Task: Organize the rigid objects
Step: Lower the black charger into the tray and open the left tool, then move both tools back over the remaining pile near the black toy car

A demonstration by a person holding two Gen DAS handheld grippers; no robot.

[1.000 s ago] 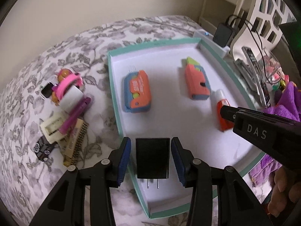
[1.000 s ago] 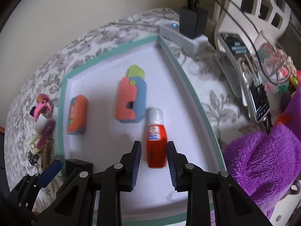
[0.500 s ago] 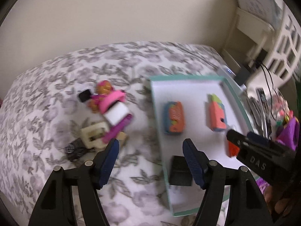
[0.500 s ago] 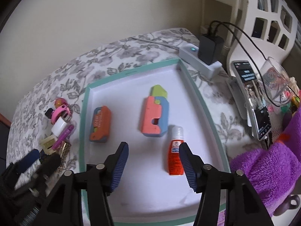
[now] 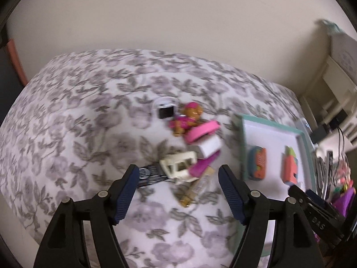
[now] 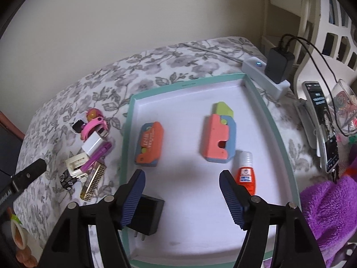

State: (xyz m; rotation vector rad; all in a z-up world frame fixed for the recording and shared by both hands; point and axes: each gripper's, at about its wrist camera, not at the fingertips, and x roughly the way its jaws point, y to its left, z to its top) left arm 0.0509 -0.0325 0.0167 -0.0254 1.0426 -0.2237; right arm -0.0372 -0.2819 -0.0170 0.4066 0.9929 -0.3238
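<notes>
Left of the teal-rimmed tray [image 6: 125,147], on the flowered bedspread [image 5: 73,120], lies the pile not yet sorted: a cream plastic frame [image 5: 178,164], a magenta stick [image 5: 202,165], a white block [image 5: 208,146], a pink band [image 5: 202,130], a small dog figure [image 5: 189,117], a black-faced square piece [image 5: 165,111] and a gold bar [image 5: 196,188]. The left gripper [image 5: 178,192] hovers above that pile with its jaws spread wide and nothing between them; the view is blurred, so fine edges are hard to read. Inside the tray sit an orange-and-blue toy [image 6: 150,144], a coral-and-blue toy with a green tip [image 6: 219,134], a red bottle with a white cap [image 6: 245,172] and a black plug adapter [image 6: 147,215] near the tray's near-left corner. The right gripper [image 6: 181,195] hangs over the tray, likewise wide and empty.

The step in hand looks like picking the next piece from the pile. The cream frame lies nearest the left jaws and on top, so it seems the sensible choice. Steady the tool first, come straight down with one finger on each long side, and close firmly on hard plastic. Take care not to catch the magenta stick touching it, or drag the gold bar beneath. Set it in bare space inside the tray, apart from the toys.
</notes>
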